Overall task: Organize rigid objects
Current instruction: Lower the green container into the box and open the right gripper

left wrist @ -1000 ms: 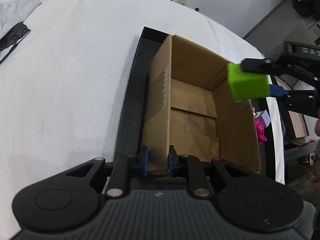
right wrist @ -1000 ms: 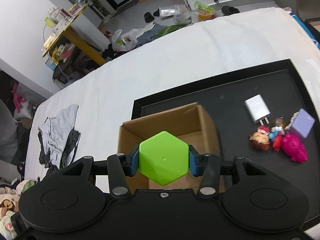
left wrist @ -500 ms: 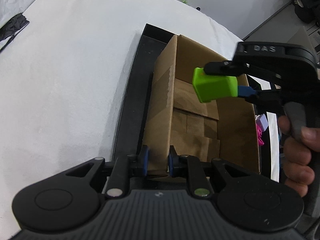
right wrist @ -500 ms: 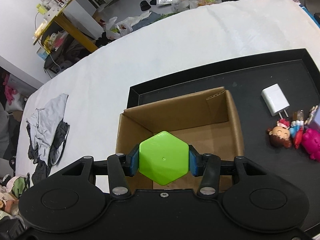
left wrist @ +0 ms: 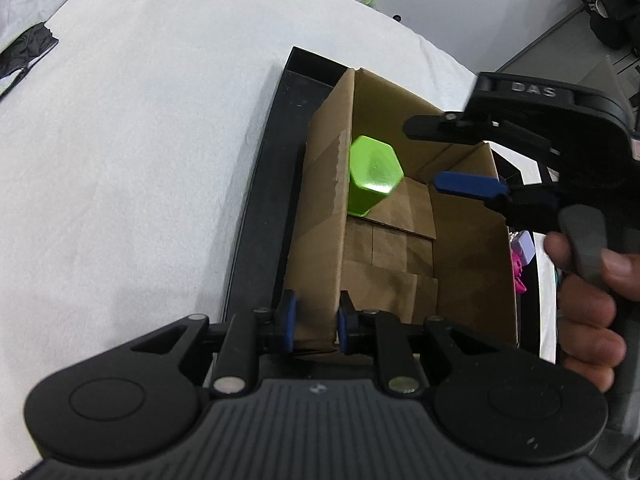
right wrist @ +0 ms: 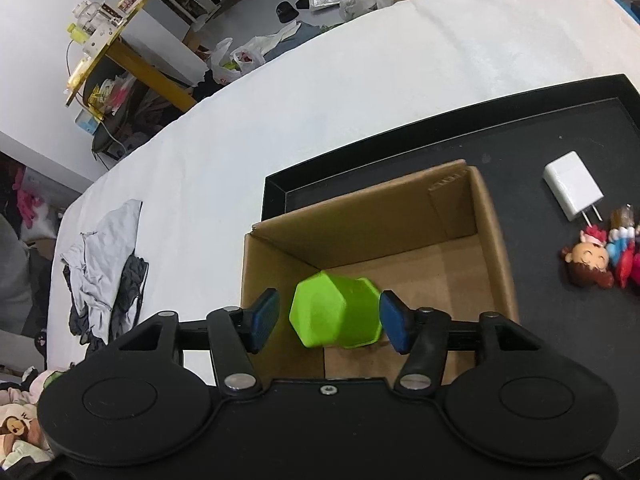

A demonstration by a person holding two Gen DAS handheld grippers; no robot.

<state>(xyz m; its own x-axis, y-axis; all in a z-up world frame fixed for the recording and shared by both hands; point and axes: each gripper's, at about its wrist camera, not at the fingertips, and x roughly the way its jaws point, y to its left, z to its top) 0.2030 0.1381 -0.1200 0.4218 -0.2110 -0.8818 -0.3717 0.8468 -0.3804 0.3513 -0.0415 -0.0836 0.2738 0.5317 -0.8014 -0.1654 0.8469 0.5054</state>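
Right claw [right wrist: 328, 322] is opening, its pads clear of the green block [right wrist: 334, 312], which is tipping into the box [right wrist: 496, 264]. Left claw [left wrist: 313, 322] pinches the box's near wall. Risk: the block could bounce off the left wall and land tilted.

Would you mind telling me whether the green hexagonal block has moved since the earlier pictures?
Yes. The green hexagonal block has left the opening right claw and dropped inside the cardboard box, near its left wall.
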